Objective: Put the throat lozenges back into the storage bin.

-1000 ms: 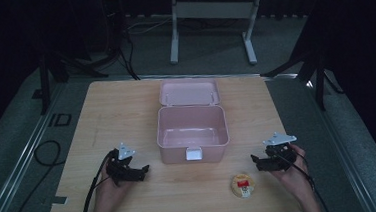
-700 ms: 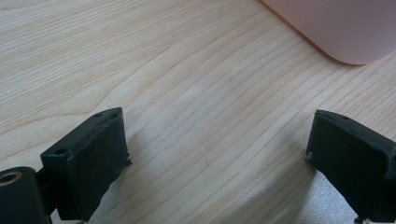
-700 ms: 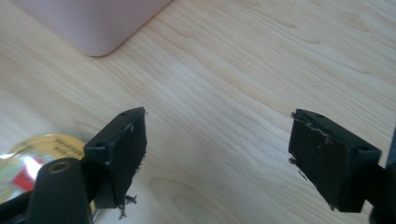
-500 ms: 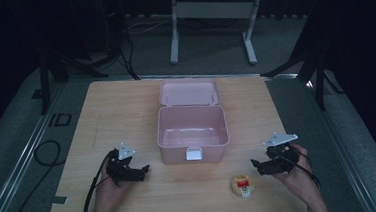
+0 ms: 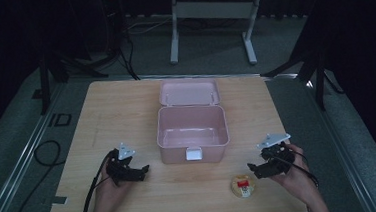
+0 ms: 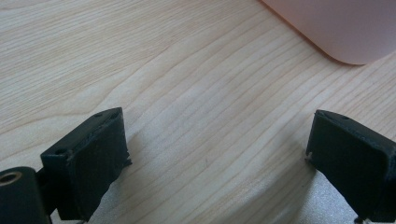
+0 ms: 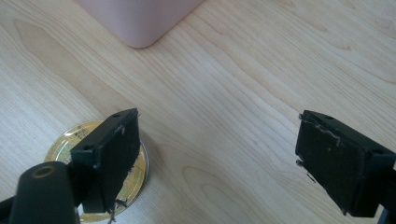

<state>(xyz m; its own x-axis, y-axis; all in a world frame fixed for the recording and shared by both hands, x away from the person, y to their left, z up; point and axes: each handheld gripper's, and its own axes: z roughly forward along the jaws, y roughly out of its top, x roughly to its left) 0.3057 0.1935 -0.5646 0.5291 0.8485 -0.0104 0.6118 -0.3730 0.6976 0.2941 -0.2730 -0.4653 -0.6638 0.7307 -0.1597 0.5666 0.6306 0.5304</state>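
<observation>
The fingers [image 6: 88,158] of the left gripper [image 5: 143,170] stand wide apart over bare tabletop, with nothing between them. The fingers [image 7: 112,154] of the right gripper [image 5: 253,170] are spread equally wide and also hold nothing; in the right gripper view one of them partly covers a small round gold-rimmed container [image 7: 65,144] lying flat on the wooden table [image 5: 126,105].

From the high view, the pink box [image 5: 193,133] sits at the centre of the table, its lid [image 5: 189,92] folded back flat behind it and its interior bare. A white latch [image 5: 194,153] faces the person. The left gripper rests near the box's front left corner, held in the left hand [image 5: 109,186]. The right gripper lies near the front right, held in the right hand [image 5: 296,176]. The round container [image 5: 242,186] lies just beside the right gripper's tips, toward the table's near edge.
</observation>
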